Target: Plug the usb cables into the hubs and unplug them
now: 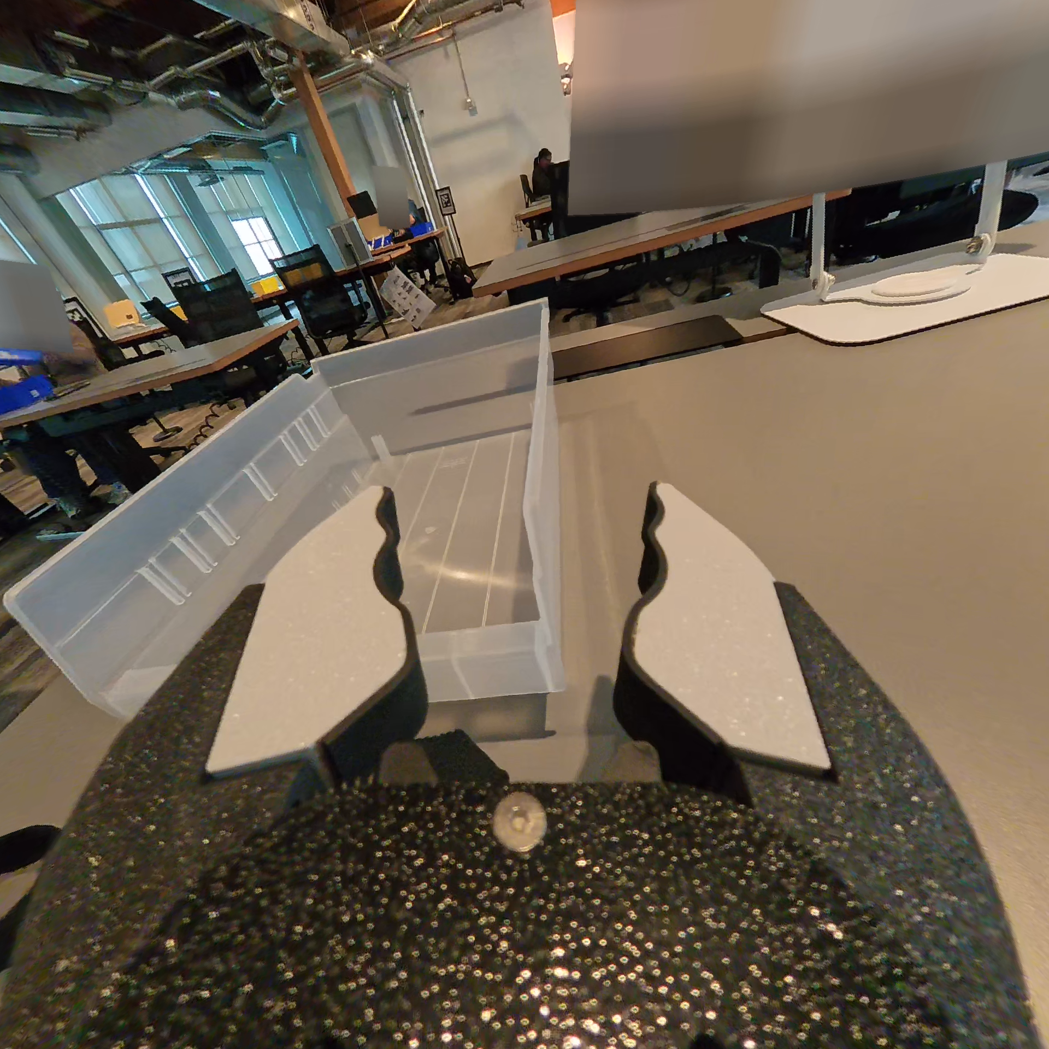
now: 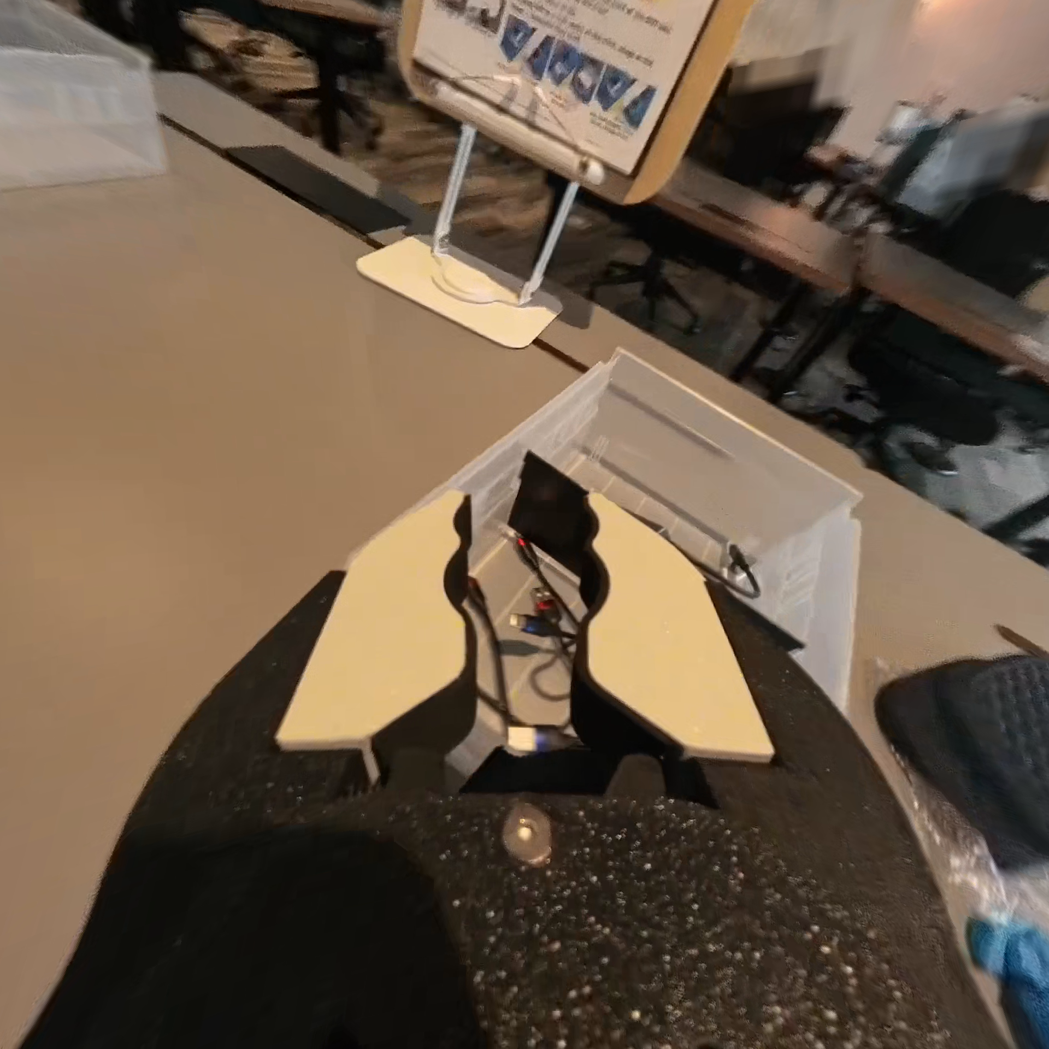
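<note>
Cables (image 2: pixel 525 641) tangled, one hub (image 2: pixel 548 505), one bin (image 2: pixel 709 471).

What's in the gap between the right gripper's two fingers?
In the right wrist view, the right gripper hangs open over a clear bin. Between its fingers show black USB cables and a black hub.

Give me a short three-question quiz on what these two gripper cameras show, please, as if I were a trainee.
1. True or false: the clear bin ahead of the left gripper holds cables.
2. Which gripper points at the bin with the USB cables? A left, B right.
3. Fill in: both grippers' jaws stand ____.

Key:
1. False; that bin looks empty.
2. B, the right gripper; a black hub leans inside too.
3. Open, holding nothing.
</note>
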A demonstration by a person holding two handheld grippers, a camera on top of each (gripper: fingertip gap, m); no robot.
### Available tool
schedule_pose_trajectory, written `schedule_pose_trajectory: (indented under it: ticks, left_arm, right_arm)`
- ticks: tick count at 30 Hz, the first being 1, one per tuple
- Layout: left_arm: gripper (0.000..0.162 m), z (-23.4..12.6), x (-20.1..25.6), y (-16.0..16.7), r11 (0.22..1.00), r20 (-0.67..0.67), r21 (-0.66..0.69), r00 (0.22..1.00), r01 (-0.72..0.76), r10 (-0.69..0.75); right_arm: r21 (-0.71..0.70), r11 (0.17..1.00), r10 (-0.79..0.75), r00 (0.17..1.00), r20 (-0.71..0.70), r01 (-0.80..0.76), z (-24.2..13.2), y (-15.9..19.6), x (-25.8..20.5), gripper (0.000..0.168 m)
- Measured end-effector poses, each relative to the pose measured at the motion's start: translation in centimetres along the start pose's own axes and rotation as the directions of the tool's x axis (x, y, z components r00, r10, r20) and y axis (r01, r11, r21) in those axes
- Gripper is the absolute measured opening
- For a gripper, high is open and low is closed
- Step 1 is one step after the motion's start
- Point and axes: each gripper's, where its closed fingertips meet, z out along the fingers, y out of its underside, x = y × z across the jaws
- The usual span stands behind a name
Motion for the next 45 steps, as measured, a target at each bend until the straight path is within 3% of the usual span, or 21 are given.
schedule_pose_trajectory:
  ticks: [4,9,13,20,26,35,40,45]
  left_arm:
    - [0.082,-0.1,0.0,-0.1,1.000,-0.003,0.006,1.000,0.005,-0.005]
    - [0.082,-0.4,-0.1,-0.4,0.999,0.002,0.032,1.000,0.016,-0.016]
    - [0.081,-0.2,0.0,-0.2,1.000,0.003,0.020,1.000,-0.003,0.003]
    - [0.081,0.0,0.5,0.1,0.999,-0.001,-0.004,0.999,-0.048,0.048]
    - [0.081,0.0,0.5,0.0,0.999,-0.003,-0.002,0.999,-0.045,0.045]
    - [0.081,0.0,0.5,0.0,0.999,-0.006,0.003,0.999,-0.042,0.042]
    - [0.081,-0.2,0.4,-0.2,0.999,-0.006,0.013,0.999,-0.033,0.033]
    - [0.081,-0.2,0.5,-0.2,0.999,-0.008,0.012,0.999,-0.033,0.033]
  right_arm:
    - [-0.173,0.985,0.066,0.952,0.298,-0.014,3.0,1.8,4.9,0.033]
    - [-0.437,0.899,0.193,0.863,0.467,0.036,6.7,5.8,8.3,0.034]
    - [-0.603,0.796,0.311,0.820,0.481,0.052,8.9,7.5,8.4,0.049]
    - [-0.739,0.669,0.445,0.753,0.485,0.080,10.4,8.6,7.7,0.054]
    - [-0.755,0.655,0.563,0.678,0.473,-0.017,10.9,8.0,7.6,0.048]
    - [-0.820,0.573,0.567,0.714,0.412,0.018,11.0,9.7,7.8,0.039]
    - [-0.842,0.532,0.534,0.739,0.411,0.084,11.2,10.3,7.3,0.021]
    - [-0.844,0.521,0.473,0.779,0.412,0.130,11.4,10.8,7.3,0.020]
